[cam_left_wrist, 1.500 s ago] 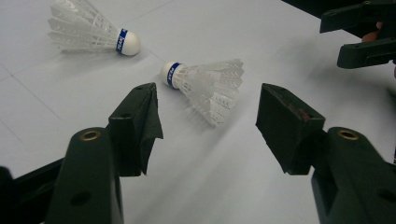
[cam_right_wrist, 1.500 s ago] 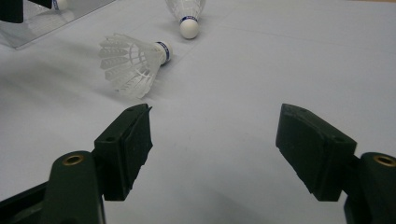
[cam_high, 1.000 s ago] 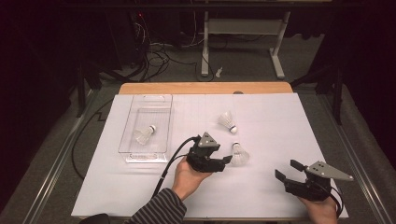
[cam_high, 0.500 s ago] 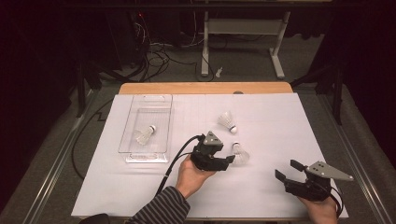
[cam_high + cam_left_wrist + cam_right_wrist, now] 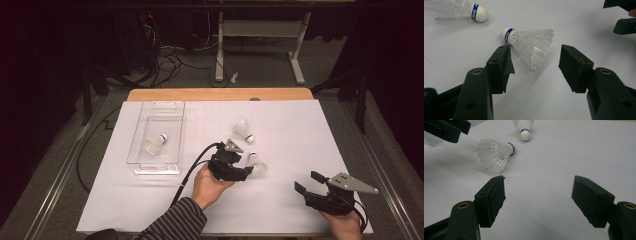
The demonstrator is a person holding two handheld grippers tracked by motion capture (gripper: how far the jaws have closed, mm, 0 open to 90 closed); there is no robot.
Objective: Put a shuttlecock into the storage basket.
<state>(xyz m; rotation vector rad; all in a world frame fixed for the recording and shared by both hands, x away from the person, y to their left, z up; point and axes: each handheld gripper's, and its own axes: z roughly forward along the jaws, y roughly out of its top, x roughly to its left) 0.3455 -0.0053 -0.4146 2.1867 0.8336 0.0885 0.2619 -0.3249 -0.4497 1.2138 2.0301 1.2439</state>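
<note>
- The left gripper [image 5: 248,170] lay low over the white sheet near the middle of the desk [image 5: 220,94], its jaws apart and just then closing in, with the skirt of the near shuttlecock [image 5: 530,45] reaching in between them; neither pad pressed on the feathers yet.
- Far left on the desk stood a clear tray [image 5: 139,142] with one shuttlecock [image 5: 154,145] already lying inside.
- The near shuttlecock lay on its side just right of the left gripper, cork [image 5: 506,34] pointing away from the jaws, feather skirt toward them.
- A second loose shuttlecock [image 5: 243,130] lay a little farther off, apart from the first.
- The right gripper [image 5: 306,183] rested at the near right of the desk, jaws wide with nothing between them, well apart from both shuttlecocks.
- To do this grasp well, I judged that the left gripper should slide a touch farther forward so the pads met the firmer neck by the blue band rather than the open feather tips.
- The close ought to be gentle, since the feathers would likely crush or spring out sideways.
- The lift should come straight up before swinging left toward the tray.
</note>
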